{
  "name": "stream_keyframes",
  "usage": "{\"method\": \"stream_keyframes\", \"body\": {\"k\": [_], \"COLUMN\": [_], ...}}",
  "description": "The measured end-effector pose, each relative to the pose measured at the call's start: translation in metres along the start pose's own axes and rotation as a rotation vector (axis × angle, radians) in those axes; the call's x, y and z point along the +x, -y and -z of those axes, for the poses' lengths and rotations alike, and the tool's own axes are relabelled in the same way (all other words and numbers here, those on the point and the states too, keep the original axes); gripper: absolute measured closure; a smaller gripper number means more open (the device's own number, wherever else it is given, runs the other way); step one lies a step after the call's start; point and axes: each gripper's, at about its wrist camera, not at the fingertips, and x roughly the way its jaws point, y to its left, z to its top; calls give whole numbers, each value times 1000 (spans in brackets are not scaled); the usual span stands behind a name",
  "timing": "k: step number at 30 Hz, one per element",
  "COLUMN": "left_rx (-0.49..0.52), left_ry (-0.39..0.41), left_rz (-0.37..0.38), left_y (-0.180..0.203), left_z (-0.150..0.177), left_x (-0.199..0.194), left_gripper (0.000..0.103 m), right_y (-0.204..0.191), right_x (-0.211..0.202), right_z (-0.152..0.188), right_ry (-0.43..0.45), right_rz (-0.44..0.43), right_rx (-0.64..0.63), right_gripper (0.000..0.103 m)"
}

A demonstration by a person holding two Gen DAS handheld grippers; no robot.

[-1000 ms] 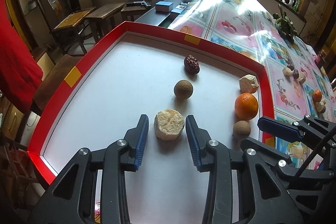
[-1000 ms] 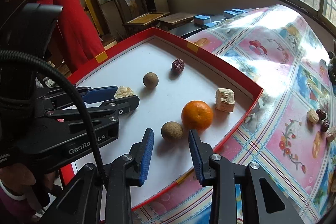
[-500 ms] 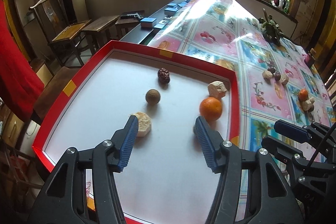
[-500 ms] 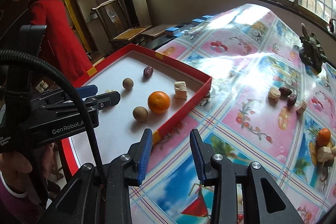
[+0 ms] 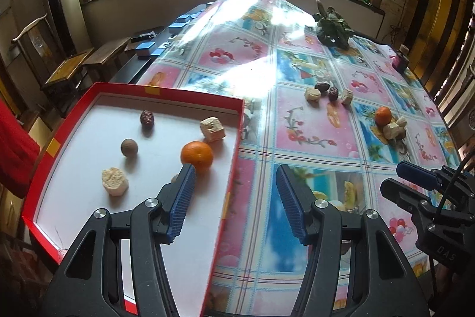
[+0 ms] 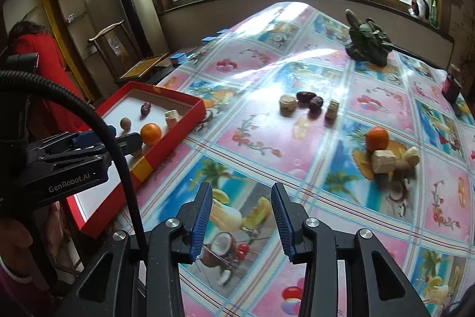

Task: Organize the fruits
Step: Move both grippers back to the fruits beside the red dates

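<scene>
1. Red tray (image 5: 234,168) at table's left edge, white floor; its long axis runs from near the camera away toward the windows in the left wrist view.
2. In tray: orange (image 5: 196,155) near the right wall, pale cube (image 5: 212,129) just beyond it, dark date (image 5: 147,118) standing on end toward the far wall, brown ball (image 5: 129,147) mid-floor, pale round slice (image 5: 114,181) lying flat nearer the camera.
3. Loose on the tablecloth (image 6: 261,121): a row of round slice (image 6: 288,102), two dates (image 6: 305,96), cube (image 6: 332,109), strung left to right; well apart to the right, second orange (image 6: 377,138) touching a heap of pale pieces (image 6: 383,161).
4. Left gripper (image 5: 234,192): pitched steeply down, straddling the tray's right wall; jaws standing well apart, nothing between the pads.
5. Right gripper (image 6: 242,216): same downward pitch, over bare cloth short of the loose fruit; jaws opening, empty.
</scene>
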Motion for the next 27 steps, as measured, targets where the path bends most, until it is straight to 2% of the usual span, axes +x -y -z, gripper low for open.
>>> {"method": "stream_keyframes", "body": {"k": [8,14,27], "left_rx": [17,27,60], "left_ry": [-48,-88,-148], "left_rz": [89,146,147], "left_y": [30,52,92], "left_z": [-11,-33,-83], "left_x": [19,47,120], "left_gripper": [46,46,46], "right_y": [53,77,112], "right_x": [-11,-7,11], "right_z": [13,15,3], "right_ry": [3,-2,-6], "right_rz": [83,94,63], "right_rx": [81,117,146], "right_gripper": [61,61,61]}}
